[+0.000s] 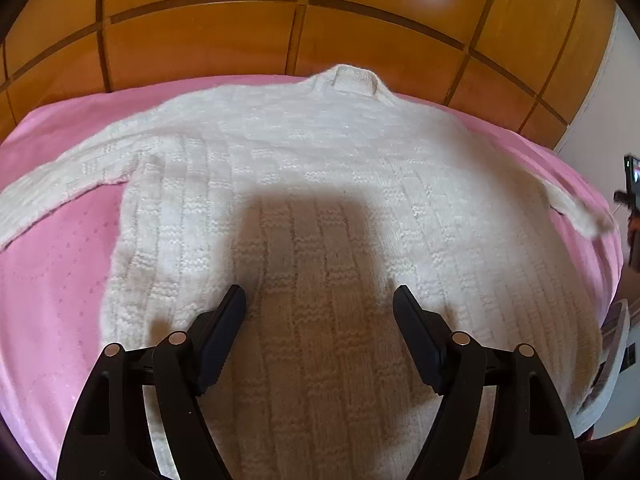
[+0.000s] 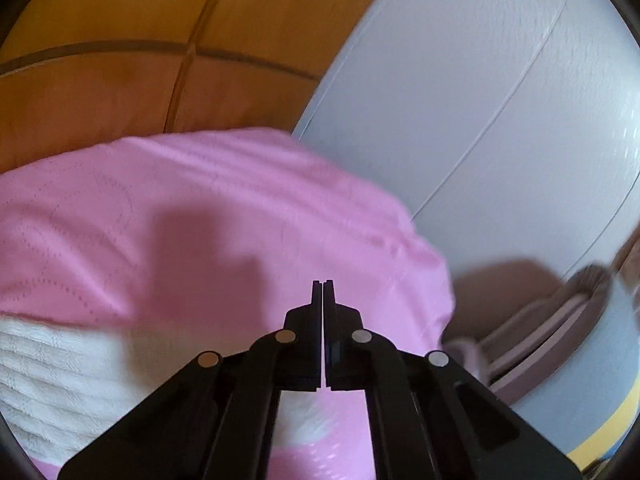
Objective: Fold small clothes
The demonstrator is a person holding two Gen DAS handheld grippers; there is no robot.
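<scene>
Pink bedding, smooth with a faint dotted quilt pattern, covers the surface, backed by glossy orange-brown wooden panels crossed by dark grooves. Spread flat on it lies a cream knitted sweater, chunky basket-weave ribs running down its body, ribbed collar toward the panels and one sleeve stretched out to the left; the other sleeve trails to the right and blurs near the bed edge. Above the sweater's lower body, the left gripper has its black jaws spread wide with nothing between them, casting a blocky shadow on the knit. The right gripper shows its fingers pressed together with only a sliver of gap, empty, over bare pink bedding near the sweater's edge, which is partly hidden behind the gripper body. A pale grey wall rises at right; blurred brownish shapes below it are hard to identify.
</scene>
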